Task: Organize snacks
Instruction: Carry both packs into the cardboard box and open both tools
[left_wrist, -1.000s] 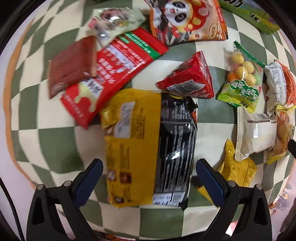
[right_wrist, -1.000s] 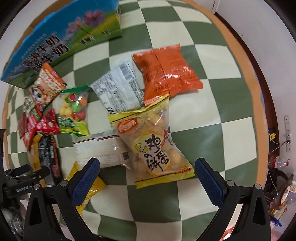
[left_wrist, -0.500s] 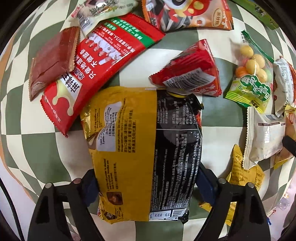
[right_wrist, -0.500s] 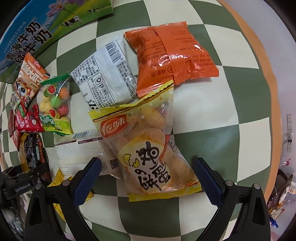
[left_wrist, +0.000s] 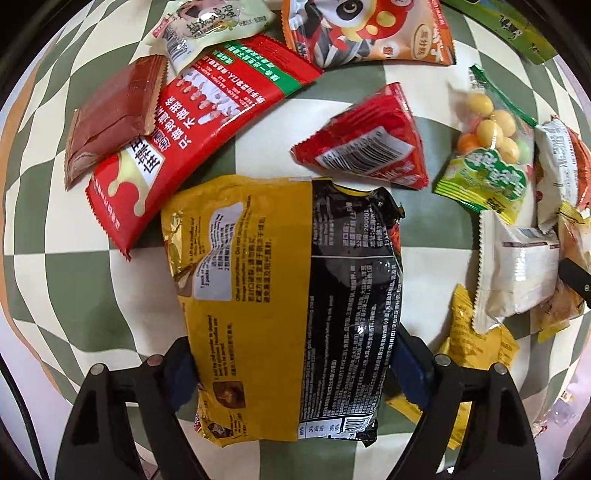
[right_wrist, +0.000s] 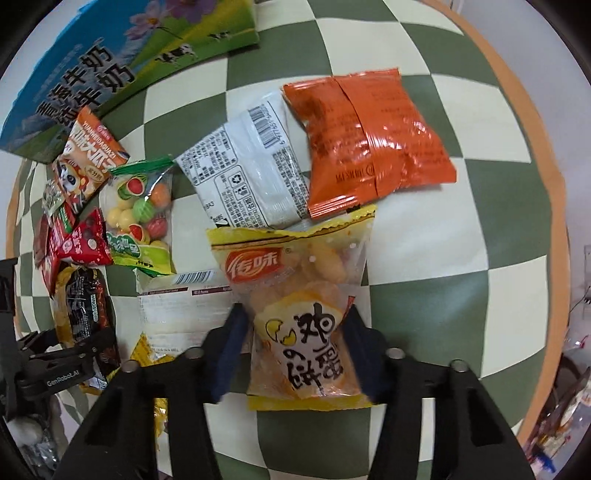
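Fingers of both grippers are gripping snack packs lying on the checkered counter: left gripper squeezing yellow-black bag, right gripper, jaws just closing, pinching egg-biscuit bag; both look light, crinkly, crushable, so side-edge holds are suiting them.

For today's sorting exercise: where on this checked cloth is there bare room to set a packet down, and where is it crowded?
Bare checks lie right of the crinkly orange foil bag, out to the checked cloth's tan edge. Another patch sits left of the yellow-and-black noodle packet, below the long red wrapper. Crowded: between that packet and the clear yellow-trimmed egg-biscuit bag.
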